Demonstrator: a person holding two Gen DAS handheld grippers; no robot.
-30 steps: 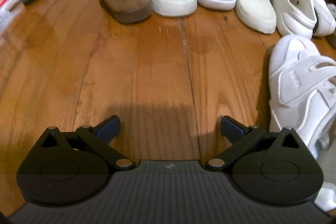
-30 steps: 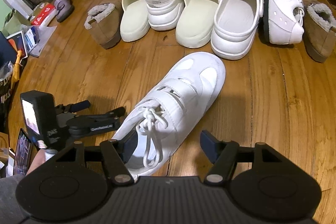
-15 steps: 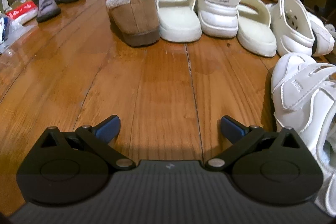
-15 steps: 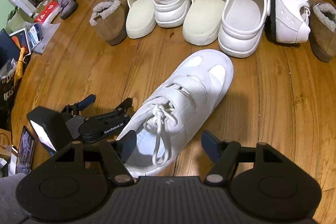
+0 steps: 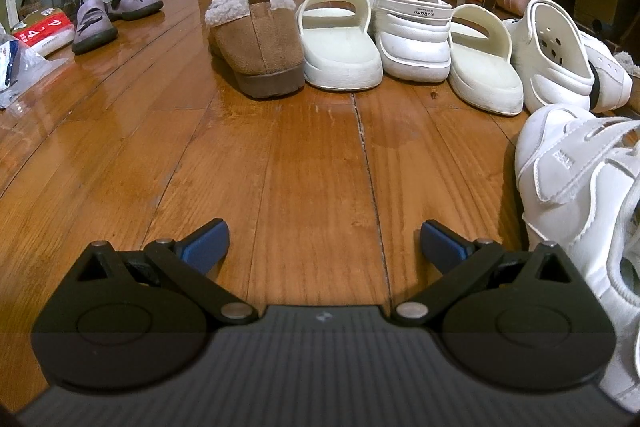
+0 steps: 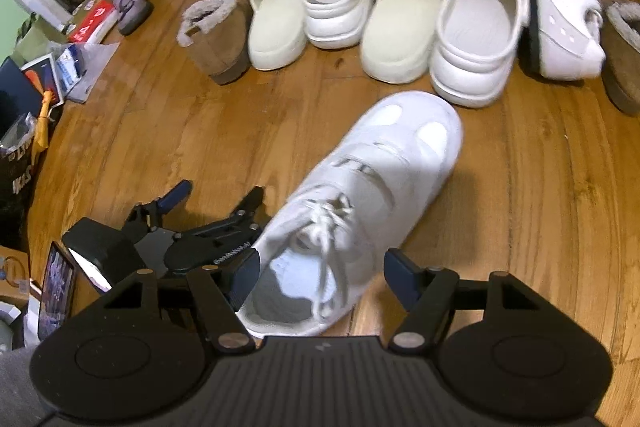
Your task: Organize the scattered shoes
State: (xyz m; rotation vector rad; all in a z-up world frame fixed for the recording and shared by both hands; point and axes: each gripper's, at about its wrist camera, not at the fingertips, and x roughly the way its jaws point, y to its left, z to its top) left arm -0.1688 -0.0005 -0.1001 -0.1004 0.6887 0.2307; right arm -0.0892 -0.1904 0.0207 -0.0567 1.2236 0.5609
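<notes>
A white lace-up sneaker (image 6: 360,195) lies on the wood floor, toe toward a row of shoes. My right gripper (image 6: 322,279) hangs over its heel end with the jaws opening. The heel opening sits between the pads, and the right pad stands apart from the shoe. My left gripper (image 5: 326,239) is open over bare floor, just left of the sneaker (image 5: 580,195); the right wrist view shows the left gripper (image 6: 218,193) beside the shoe. The row holds a brown fleece slipper (image 5: 256,47), two cream slides (image 5: 340,47), two white clogs (image 5: 412,39) and a second white sneaker (image 6: 560,23) on its side.
Another brown slipper (image 6: 624,51) ends the row at the right. Two purple shoes (image 5: 94,27) and a red packet (image 5: 40,35) lie far left near a door. Bags, boxes and a phone (image 6: 56,291) crowd the left edge. Chair legs and cartons stand behind the row.
The left gripper has tipped upward, so more of the room shows, and it has moved closer to the sneaker. The right gripper's jaws have widened slightly over the sneaker's heel.
</notes>
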